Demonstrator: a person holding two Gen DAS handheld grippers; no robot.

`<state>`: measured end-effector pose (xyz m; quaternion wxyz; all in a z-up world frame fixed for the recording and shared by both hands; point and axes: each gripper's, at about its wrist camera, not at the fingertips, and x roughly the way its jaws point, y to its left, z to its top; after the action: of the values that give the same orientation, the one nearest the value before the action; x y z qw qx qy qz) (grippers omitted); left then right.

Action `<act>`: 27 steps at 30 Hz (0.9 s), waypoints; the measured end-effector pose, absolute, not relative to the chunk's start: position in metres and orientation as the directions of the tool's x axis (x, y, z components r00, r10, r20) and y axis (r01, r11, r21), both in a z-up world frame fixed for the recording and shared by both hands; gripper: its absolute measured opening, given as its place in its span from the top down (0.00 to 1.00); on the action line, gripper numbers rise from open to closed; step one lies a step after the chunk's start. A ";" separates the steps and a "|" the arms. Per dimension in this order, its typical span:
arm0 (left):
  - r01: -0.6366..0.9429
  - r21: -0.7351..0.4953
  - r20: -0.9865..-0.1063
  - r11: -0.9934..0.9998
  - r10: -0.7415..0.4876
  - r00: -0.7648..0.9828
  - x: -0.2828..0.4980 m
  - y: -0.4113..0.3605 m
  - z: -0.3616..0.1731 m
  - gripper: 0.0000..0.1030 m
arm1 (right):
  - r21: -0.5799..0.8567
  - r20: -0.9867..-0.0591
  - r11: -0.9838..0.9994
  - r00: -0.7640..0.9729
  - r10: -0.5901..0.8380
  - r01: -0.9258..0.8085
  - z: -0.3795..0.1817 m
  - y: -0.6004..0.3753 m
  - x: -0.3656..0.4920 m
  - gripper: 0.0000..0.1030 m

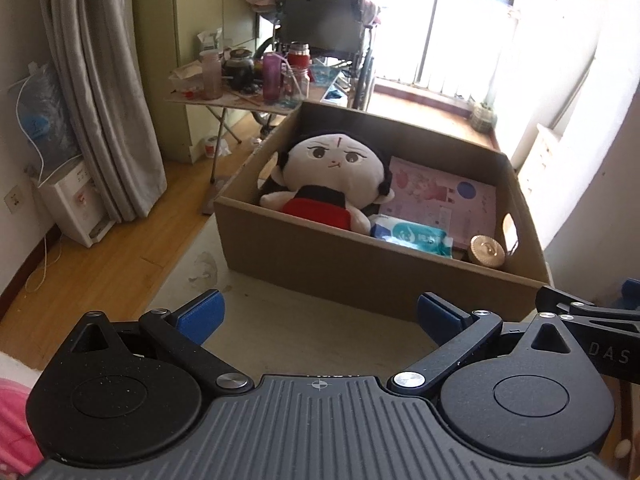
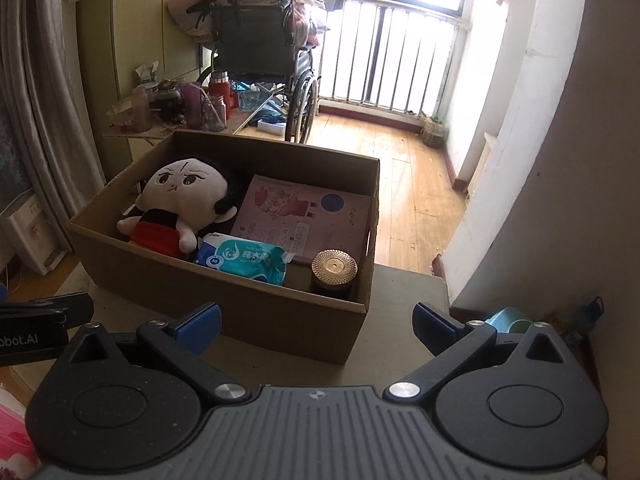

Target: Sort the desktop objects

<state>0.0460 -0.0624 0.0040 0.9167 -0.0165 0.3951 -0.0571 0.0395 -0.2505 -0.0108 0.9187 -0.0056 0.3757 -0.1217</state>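
Note:
A brown cardboard box stands on the grey desk. Inside lie a plush doll with a red skirt, a pink book, a blue pack of wet wipes and a dark jar with a gold lid. My left gripper hovers open just in front of the box, nothing between its blue pads. My right gripper is open too, before the box's near right corner, empty.
Beyond the box, a cluttered folding table carries bottles and jars, with a wheelchair behind it. A water dispenser stands left by the curtain. White wall rises close on the right.

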 end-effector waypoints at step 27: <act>0.147 -0.077 -0.734 0.986 -0.155 0.661 0.052 -0.084 0.002 0.00 | -0.092 -0.693 0.968 0.683 -0.231 0.234 -0.014 -0.261 0.042 0.00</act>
<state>0.0523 -0.0836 0.0021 0.9114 -0.0054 0.4031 -0.0829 0.0425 -0.2609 -0.0136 0.9174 0.0020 0.3772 -0.1269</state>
